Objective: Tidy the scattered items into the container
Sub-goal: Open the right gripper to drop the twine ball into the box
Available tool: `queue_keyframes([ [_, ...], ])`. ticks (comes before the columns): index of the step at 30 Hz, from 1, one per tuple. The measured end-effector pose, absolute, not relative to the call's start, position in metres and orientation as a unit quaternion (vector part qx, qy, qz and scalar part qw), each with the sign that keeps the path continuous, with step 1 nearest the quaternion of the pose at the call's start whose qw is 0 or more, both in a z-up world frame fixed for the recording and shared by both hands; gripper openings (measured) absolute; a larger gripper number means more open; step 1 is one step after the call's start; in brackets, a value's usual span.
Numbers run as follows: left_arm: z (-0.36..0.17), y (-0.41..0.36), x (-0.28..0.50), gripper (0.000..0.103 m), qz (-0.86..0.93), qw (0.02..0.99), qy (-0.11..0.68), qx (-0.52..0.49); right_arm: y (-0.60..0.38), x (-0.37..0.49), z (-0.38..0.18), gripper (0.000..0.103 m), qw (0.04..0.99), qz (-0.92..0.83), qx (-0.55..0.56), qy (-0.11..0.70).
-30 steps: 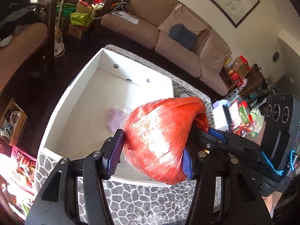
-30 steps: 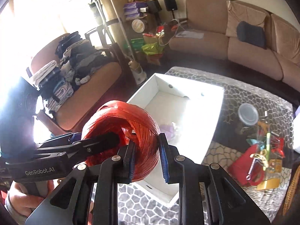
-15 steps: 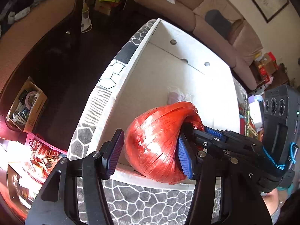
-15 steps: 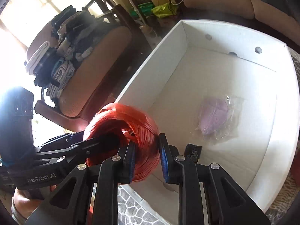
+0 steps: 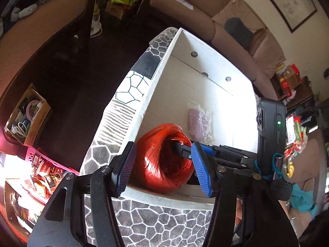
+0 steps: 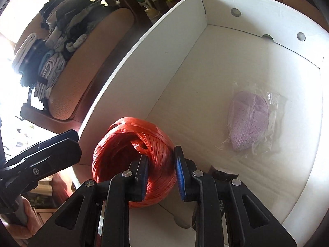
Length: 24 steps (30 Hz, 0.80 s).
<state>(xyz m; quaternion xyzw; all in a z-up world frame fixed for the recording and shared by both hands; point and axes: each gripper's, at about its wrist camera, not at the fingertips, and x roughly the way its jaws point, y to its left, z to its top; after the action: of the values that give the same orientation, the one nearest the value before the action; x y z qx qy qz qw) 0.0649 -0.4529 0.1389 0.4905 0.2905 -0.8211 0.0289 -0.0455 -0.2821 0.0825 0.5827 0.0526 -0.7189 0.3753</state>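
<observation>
A red ball of twine (image 5: 162, 164) (image 6: 131, 154) sits low in the near left corner of the white box (image 5: 205, 65) (image 6: 144, 72). My right gripper (image 6: 161, 154) is shut on the ball's wall, with one finger (image 5: 183, 151) inside its hollow core and the other outside. My left gripper (image 5: 162, 144) is open above the box's near edge, its blue pads either side of the ball and not pressing it. One left finger (image 6: 53, 152) shows off to the ball's left, apart from it. A purple packet (image 5: 198, 119) (image 6: 248, 119) lies on the box floor.
A small dark item (image 6: 222, 170) lies on the box floor near my right fingers. The box stands on a stone-patterned cloth (image 5: 154, 222). Clutter (image 5: 296, 135) lies to the box's right. A chair piled with folded clothes (image 6: 55, 47) and a sofa (image 5: 205, 20) stand beyond.
Both grippers have come down over the box. My right gripper has carried the twine ball down out from between the left pads into the box corner.
</observation>
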Motion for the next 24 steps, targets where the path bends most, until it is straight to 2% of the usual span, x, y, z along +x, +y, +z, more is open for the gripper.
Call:
queue_keyframes([
  [12, 0.139, -0.451, 0.072, 0.053, -0.820, 0.026, 0.292, 0.491, -0.297, -0.041, 0.083, 0.028, 0.363, -0.728, 0.575, 0.083],
  [15, 0.141, -0.453, 0.078, 0.053, -0.821, 0.027, 0.295, 0.488, -0.291, -0.039, 0.088, 0.049, 0.350, -0.738, 0.570, 0.088],
  [20, 0.146, -0.450, 0.090, 0.054, -0.821, 0.033, 0.292, 0.489, -0.274, -0.038, 0.114, 0.056, 0.358, -0.753, 0.549, 0.060],
  [23, 0.151, -0.444, 0.097, 0.065, -0.825, 0.039, 0.275, 0.492, -0.266, -0.031, 0.133, 0.068, 0.358, -0.764, 0.532, 0.069],
  [24, 0.153, -0.442, 0.100, 0.074, -0.827, 0.042, 0.269, 0.493, -0.264, -0.027, 0.138, 0.075, 0.358, -0.767, 0.527, 0.077],
])
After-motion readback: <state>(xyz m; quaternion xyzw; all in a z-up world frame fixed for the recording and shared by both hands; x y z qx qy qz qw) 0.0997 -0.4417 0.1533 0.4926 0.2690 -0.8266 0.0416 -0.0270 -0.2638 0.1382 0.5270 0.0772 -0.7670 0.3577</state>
